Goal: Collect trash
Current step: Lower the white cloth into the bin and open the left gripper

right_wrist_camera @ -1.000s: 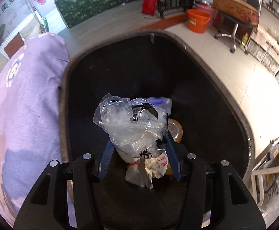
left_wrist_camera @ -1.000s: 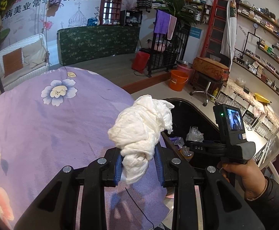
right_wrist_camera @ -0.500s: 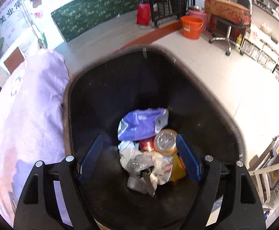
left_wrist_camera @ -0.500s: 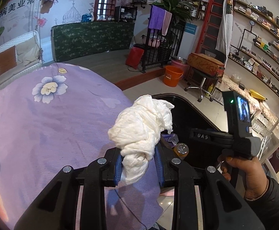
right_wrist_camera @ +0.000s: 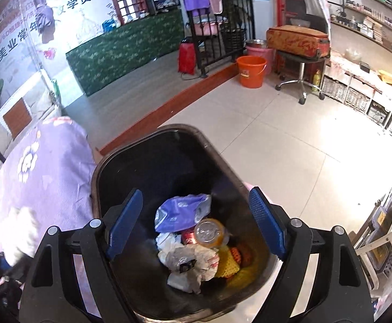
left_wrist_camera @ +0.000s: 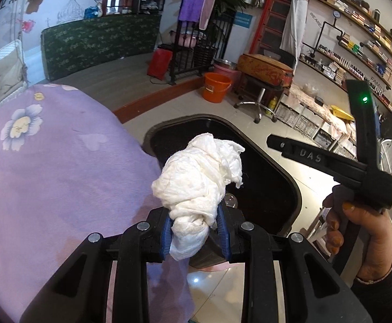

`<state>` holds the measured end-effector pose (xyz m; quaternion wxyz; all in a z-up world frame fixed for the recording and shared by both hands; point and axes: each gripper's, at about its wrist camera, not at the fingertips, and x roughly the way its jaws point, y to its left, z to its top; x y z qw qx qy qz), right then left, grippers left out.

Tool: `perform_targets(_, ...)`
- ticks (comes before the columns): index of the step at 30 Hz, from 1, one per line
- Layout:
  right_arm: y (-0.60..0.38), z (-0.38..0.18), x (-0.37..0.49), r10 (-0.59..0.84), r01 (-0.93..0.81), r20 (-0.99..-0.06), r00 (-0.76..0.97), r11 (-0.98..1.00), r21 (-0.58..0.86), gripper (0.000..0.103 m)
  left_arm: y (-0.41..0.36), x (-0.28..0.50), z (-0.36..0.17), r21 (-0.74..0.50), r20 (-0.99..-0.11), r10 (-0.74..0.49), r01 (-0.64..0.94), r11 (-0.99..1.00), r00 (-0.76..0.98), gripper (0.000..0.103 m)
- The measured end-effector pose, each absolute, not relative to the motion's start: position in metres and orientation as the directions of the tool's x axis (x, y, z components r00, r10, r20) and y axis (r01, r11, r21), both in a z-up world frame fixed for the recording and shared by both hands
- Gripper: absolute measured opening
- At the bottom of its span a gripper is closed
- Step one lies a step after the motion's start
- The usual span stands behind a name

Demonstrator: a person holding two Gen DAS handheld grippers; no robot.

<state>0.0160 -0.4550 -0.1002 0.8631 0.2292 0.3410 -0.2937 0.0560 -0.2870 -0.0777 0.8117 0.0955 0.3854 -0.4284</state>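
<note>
My left gripper [left_wrist_camera: 194, 223] is shut on a crumpled white tissue wad [left_wrist_camera: 198, 180], held at the near left edge of the black trash bin [left_wrist_camera: 276, 177]. In the right wrist view my right gripper [right_wrist_camera: 196, 191] hangs above the same bin [right_wrist_camera: 147, 172]; its jaws are opening, with nothing between them. At the bin's bottom lie a clear plastic bag [right_wrist_camera: 190, 261], a purple packet [right_wrist_camera: 179, 210] and a bottle [right_wrist_camera: 209, 232]. In the left wrist view a hand [left_wrist_camera: 357, 223] holds the right gripper's handle to the right of the bin.
A table under a purple flowered cloth [left_wrist_camera: 48, 161] stands left of the bin. Tiled floor [right_wrist_camera: 290, 140] lies around it. Farther off are an orange bucket [right_wrist_camera: 251, 71], a wheeled stool [right_wrist_camera: 301, 64], a black rack [left_wrist_camera: 196, 53] and wall shelves [left_wrist_camera: 357, 35].
My right gripper opened, the clear plastic bag fell onto the trash in the bin, and the gripper rose. My left gripper carried the tissue wad rightward to the bin.
</note>
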Motion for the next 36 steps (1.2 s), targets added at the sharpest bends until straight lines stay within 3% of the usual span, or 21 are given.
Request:
perform_targets(12, -0.48, -0.096, -0.011, -0.414, 0.722, -0.701, 0.58, 0.661, 0.207, 0.081, -0.352, 0.056, -0.104, -0.18, -0.791, -0.583, 0.84, 0.513, 0.186, 0.029)
perform_targets(14, -0.483, -0.096, -0.013, -0.422, 0.729, -0.702, 0.574, 0.654, 0.202, 0.081, -0.356, 0.055, -0.106, -0.177, -0.794, -0.581, 0.846, 0.502, 0.179, 0.035)
perform_targets(16, -0.485, -0.097, -0.015, -0.431, 0.737, -0.702, 0.567, 0.646, 0.199, 0.082, -0.358, 0.053, -0.108, -0.177, -0.794, -0.582, 0.851, 0.495, 0.174, 0.053)
perform_targets(18, -0.487, -0.099, -0.017, -0.433, 0.743, -0.705, 0.562, 0.639, 0.2, 0.083, -0.357, 0.05, -0.107, -0.172, -0.788, -0.588, 0.852, 0.494, 0.182, 0.063)
perform_targets(26, -0.492, -0.1, -0.029, -0.475, 0.77, -0.698, 0.536, 0.614, 0.174, 0.086, -0.347, 0.041, -0.096, -0.165, -0.752, -0.624, 0.855, 0.492, 0.214, 0.083)
perform_targets(31, -0.48, -0.088, -0.03, -0.519, 0.759, -0.645, 0.561, 0.633, 0.152, 0.095, -0.325, 0.037, -0.081, -0.132, -0.704, -0.641, 0.83, 0.542, 0.307, 0.095)
perform_targets(36, -0.456, -0.073, -0.021, -0.561, 0.745, -0.595, 0.575, 0.66, 0.098, 0.097, -0.278, 0.04, -0.066, -0.069, -0.654, -0.627, 0.792, 0.606, 0.423, 0.097)
